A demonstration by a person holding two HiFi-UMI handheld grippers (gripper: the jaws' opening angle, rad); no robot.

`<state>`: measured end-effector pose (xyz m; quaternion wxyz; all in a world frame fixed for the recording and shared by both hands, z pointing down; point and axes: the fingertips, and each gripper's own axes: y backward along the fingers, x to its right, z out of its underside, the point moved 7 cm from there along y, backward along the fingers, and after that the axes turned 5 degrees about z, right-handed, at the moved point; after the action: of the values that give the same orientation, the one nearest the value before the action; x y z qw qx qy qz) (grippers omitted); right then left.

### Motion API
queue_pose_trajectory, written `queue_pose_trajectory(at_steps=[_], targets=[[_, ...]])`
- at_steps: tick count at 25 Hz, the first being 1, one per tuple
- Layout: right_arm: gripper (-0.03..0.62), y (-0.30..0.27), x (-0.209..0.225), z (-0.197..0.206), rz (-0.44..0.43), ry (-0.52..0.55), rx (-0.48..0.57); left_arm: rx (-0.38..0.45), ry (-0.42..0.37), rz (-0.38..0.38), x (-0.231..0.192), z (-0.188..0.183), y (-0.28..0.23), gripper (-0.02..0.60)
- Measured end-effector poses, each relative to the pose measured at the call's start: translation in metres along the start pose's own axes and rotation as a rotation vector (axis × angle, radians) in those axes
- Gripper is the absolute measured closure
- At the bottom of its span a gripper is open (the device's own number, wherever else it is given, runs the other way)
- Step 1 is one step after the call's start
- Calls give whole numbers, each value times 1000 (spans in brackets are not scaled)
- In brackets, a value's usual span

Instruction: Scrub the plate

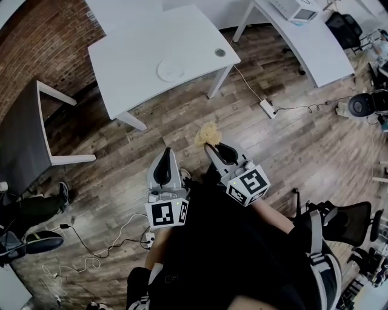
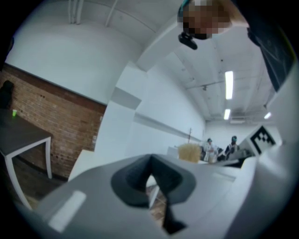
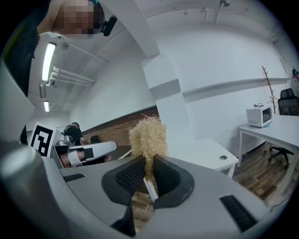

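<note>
A white round plate lies on the white table well ahead of me, far from both grippers. My right gripper is shut on a straw-coloured scrubber, a fuzzy tuft that sticks out past its fingertips. In the right gripper view the scrubber stands up from between the dark pads of the right gripper. My left gripper hangs beside it over the wooden floor. In the left gripper view its jaws are closed together with nothing between them.
A dark grey table stands at the left. A second white desk with a microwave is at the back right. A power strip and cables lie on the floor. An office chair is at the right.
</note>
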<state>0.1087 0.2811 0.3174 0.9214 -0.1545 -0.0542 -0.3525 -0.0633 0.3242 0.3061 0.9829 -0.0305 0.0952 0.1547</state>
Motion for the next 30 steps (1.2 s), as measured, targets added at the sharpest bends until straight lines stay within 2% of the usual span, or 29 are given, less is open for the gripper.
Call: queue_pose_trajectory(at_steps=[6,12,22,30], targets=[[546,-12,-8,3,6,-1,-19,-27,14,6,-14,7,0,578],[546,-37,5,-1,-1,-6,-22,-38,13,-12,-30,6,-25,578],[546,-94,66,-21,-33,-29,-33,-64,0,-38,-47,1,-106,578],[546,-129,132,-38,-63,-57,-38,-83,-22,-52,-40,-4,-181,578]])
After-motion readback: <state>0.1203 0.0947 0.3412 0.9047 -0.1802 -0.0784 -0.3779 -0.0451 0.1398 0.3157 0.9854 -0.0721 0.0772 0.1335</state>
